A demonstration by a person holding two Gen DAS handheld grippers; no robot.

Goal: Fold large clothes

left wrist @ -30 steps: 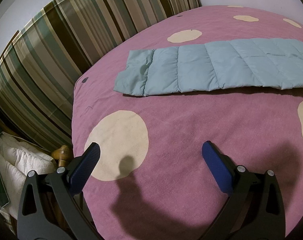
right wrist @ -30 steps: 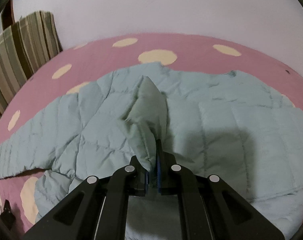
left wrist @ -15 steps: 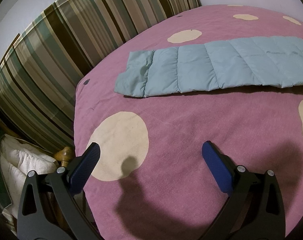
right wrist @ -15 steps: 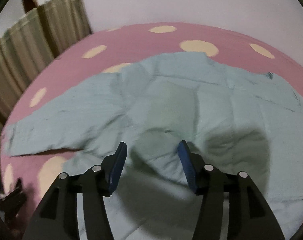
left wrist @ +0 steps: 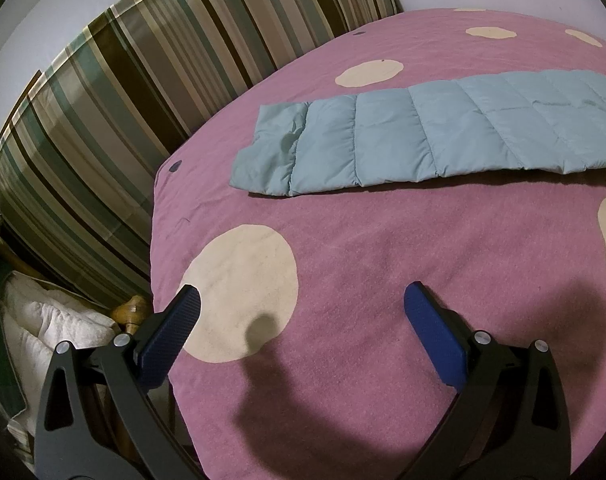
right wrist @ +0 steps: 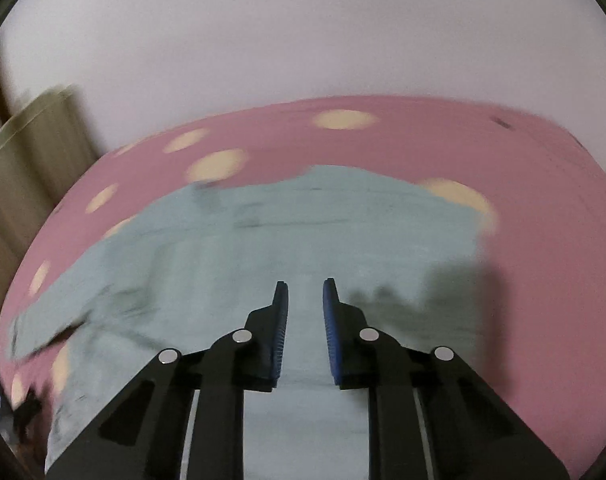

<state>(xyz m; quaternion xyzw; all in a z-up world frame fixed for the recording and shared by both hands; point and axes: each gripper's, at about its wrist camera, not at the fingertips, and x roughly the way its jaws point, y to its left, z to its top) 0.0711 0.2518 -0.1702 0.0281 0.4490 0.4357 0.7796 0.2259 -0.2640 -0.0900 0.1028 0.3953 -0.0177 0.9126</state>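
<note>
My left tool stands spread wide over the pink spotted bed cover, nothing between its pads, and casts a shadow on the cover. The pale blue quilted jacket lies flat on the cover; one sleeve stretches out beyond the left tool, well apart from it, its cuff toward the striped headboard. My right tool hangs above the jacket's body; its jaws have just been closing, a narrow gap left, nothing pinched. The right view is blurred.
</note>
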